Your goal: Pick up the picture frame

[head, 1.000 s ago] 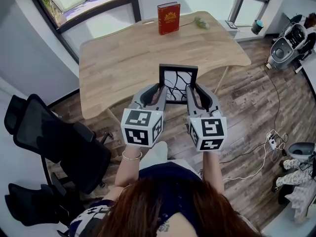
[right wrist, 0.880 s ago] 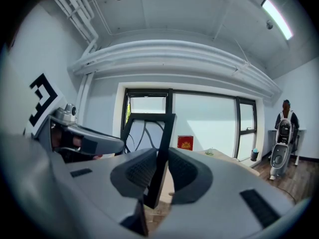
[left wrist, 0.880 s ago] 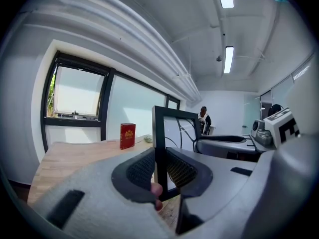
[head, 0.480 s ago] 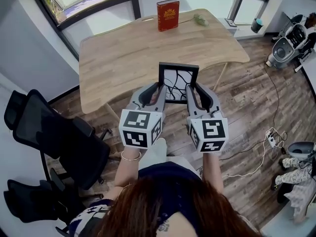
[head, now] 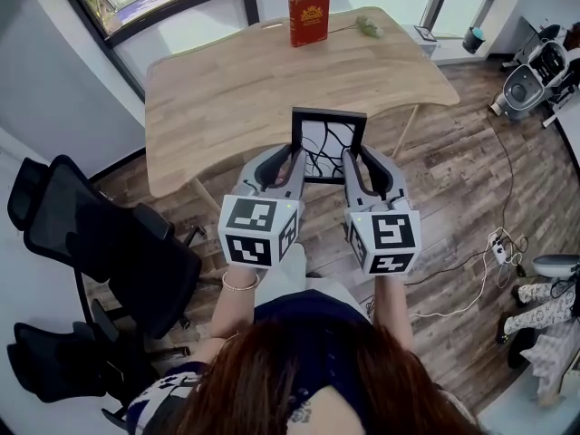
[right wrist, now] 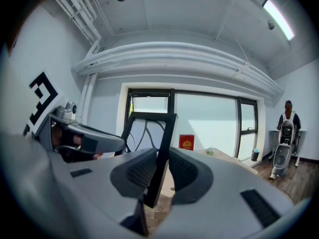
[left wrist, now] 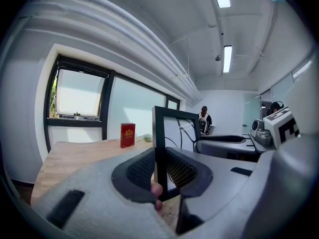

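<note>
The picture frame (head: 328,143) is black, with a white print of black branching lines, and is held upright over the wooden table's (head: 217,89) front edge. My left gripper (head: 292,159) is shut on its left side bar and my right gripper (head: 353,161) on its right side bar. In the left gripper view the frame's bar (left wrist: 159,133) stands between the ribbed pads of the left gripper (left wrist: 160,171), which press on it. In the right gripper view the frame (right wrist: 163,138) leans a little and is clamped in the right gripper (right wrist: 159,171).
A red book (head: 308,16) stands at the table's far edge beside a small green sprig (head: 367,27). A black office chair (head: 100,252) sits at the left. A grey machine (head: 526,80) and floor cables (head: 498,256) lie to the right.
Both grippers, still clamped on the frame, have drifted slightly back from the table toward the person. The grip and the frame's upright pose look the same.
</note>
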Demonstrator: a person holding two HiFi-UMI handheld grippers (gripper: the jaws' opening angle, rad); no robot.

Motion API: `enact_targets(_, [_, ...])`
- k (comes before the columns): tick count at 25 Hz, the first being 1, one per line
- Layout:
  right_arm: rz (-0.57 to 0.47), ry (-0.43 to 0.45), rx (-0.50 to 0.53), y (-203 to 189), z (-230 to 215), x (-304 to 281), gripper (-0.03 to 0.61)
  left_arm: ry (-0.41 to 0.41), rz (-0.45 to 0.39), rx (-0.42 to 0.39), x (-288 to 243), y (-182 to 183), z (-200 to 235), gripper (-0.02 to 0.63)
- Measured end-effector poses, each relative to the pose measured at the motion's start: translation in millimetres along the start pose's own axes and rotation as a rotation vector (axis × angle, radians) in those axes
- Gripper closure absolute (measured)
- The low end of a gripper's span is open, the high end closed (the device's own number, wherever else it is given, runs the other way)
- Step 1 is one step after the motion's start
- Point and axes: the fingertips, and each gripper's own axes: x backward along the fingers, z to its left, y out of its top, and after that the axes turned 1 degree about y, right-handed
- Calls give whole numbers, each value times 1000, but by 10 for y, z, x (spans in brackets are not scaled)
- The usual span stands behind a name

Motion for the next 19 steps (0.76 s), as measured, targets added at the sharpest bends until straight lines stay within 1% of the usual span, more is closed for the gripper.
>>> enact_targets(19, [-6, -23, -10, 16, -124, -71, 502, -17, 5, -19, -145, 41, -17, 529])
